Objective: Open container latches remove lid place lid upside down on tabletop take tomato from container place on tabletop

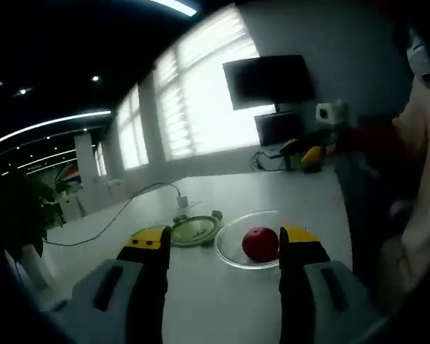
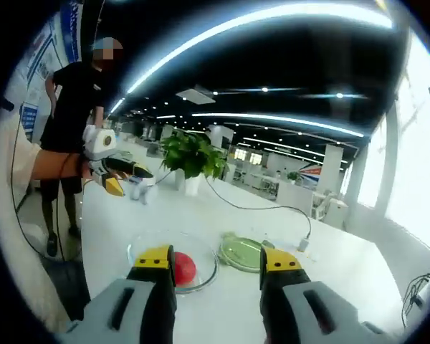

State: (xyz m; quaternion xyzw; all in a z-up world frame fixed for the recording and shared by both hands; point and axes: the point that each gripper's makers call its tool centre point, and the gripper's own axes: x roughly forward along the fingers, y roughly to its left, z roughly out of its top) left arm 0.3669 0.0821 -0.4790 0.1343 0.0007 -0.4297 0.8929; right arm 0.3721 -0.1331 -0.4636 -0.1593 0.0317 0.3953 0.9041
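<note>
Since lid [image 1: 194, 231] already lies off beside container [image 1: 238, 249] on table [image 1: 222, 301], I aim both tools: left tool [image 1: 224, 247] spread, empty; right tool [image 2: 218, 261] likewise. Tomato [image 1: 260, 244] sits inside container, just ahead of tips.

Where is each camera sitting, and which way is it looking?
Left gripper view: rides on the left gripper, looking along its open jaws across the white table toward bright windows; a pale sleeve shows at right.
Right gripper view: rides on the right gripper, jaws open, facing the office interior and a potted plant; a person's arm holds the left gripper at left.
Both share: the clear container holding the tomato, with the green lid lying beside it.
</note>
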